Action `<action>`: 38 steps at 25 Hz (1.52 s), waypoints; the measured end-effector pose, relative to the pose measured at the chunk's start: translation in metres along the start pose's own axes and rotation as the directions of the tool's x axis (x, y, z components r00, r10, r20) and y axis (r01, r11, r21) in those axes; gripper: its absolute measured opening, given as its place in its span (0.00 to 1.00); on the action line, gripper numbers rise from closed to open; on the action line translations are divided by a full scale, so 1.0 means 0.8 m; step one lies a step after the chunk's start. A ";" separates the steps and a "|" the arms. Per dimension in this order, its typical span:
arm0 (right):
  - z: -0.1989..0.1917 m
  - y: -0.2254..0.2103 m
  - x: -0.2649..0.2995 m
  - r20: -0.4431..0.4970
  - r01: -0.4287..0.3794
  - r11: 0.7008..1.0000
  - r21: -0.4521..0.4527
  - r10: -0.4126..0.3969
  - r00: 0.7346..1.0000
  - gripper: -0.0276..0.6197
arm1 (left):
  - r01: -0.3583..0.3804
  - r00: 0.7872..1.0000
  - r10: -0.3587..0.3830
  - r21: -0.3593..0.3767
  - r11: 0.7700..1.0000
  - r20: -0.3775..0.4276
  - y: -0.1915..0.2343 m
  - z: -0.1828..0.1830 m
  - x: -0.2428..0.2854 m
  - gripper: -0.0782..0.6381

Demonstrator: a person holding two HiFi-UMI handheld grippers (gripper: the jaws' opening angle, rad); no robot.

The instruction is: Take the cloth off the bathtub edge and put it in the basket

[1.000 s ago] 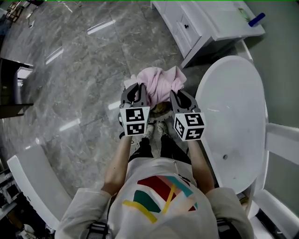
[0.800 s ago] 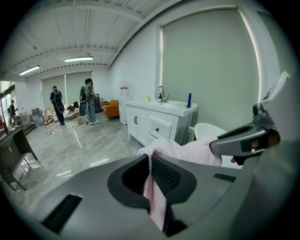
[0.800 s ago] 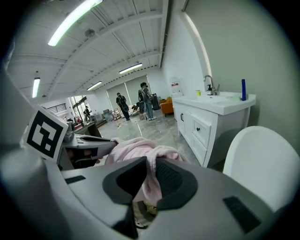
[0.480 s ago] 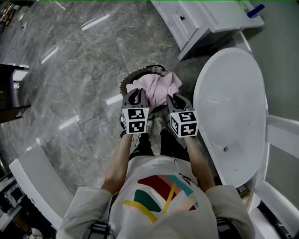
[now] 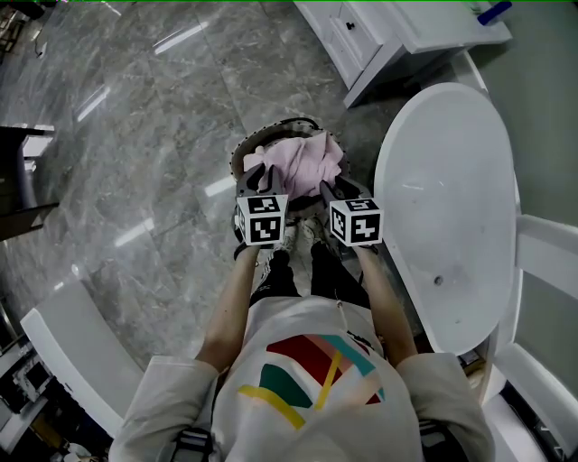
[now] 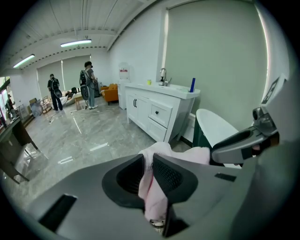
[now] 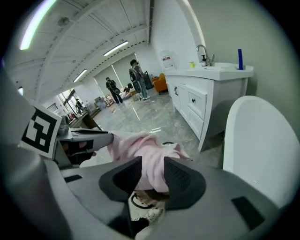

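Cloth [image 5: 302, 162] pinched by downward-angled left tool [image 6: 148, 161].

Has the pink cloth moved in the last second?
Yes. The pink cloth has come down toward the basket: a second ago it hid the basket's rim, which now shows around it.

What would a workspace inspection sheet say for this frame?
Surface: glossy grey stone floor.
Job's things: pink cloth bunched over the round basket, beside the white bathtub.
Clutter: blue item on the cabinet top.
Grippers: left gripper jaws shut on the cloth; right gripper jaws have just been opening, cloth between them.
Cables: nothing seen.
Surroundings: white cabinet; people standing far off.
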State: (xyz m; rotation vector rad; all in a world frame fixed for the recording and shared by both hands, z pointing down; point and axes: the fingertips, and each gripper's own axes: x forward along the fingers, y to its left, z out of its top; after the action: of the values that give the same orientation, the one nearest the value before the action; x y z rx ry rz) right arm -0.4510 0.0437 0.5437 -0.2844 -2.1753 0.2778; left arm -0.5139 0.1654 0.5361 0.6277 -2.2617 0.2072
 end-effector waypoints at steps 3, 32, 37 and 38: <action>-0.002 -0.002 0.001 -0.010 0.033 0.999 -0.011 -0.034 0.999 0.31 | -0.005 1.000 0.006 0.011 1.000 -0.008 -0.002 0.001 -0.001 0.17; 0.210 0.052 -0.187 0.513 0.110 0.990 -0.094 -0.047 0.857 0.06 | -0.012 0.944 0.021 -0.027 1.000 0.328 -0.030 0.201 -0.175 0.14; 0.235 0.084 -0.264 0.595 0.139 0.980 -0.139 -0.030 0.803 0.06 | 0.002 0.884 0.002 -0.007 1.000 0.468 -0.045 0.246 -0.260 0.14; 0.235 0.090 -0.276 0.608 0.145 0.978 -0.147 -0.026 0.793 0.06 | 0.003 0.874 0.000 -0.005 1.000 0.485 -0.047 0.249 -0.274 0.14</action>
State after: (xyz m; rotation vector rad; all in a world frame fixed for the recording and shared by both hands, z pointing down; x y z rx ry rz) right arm -0.4710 0.0273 0.2457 -0.2159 -2.8559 0.1156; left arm -0.4938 0.1485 0.2390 0.7422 -2.7439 0.0404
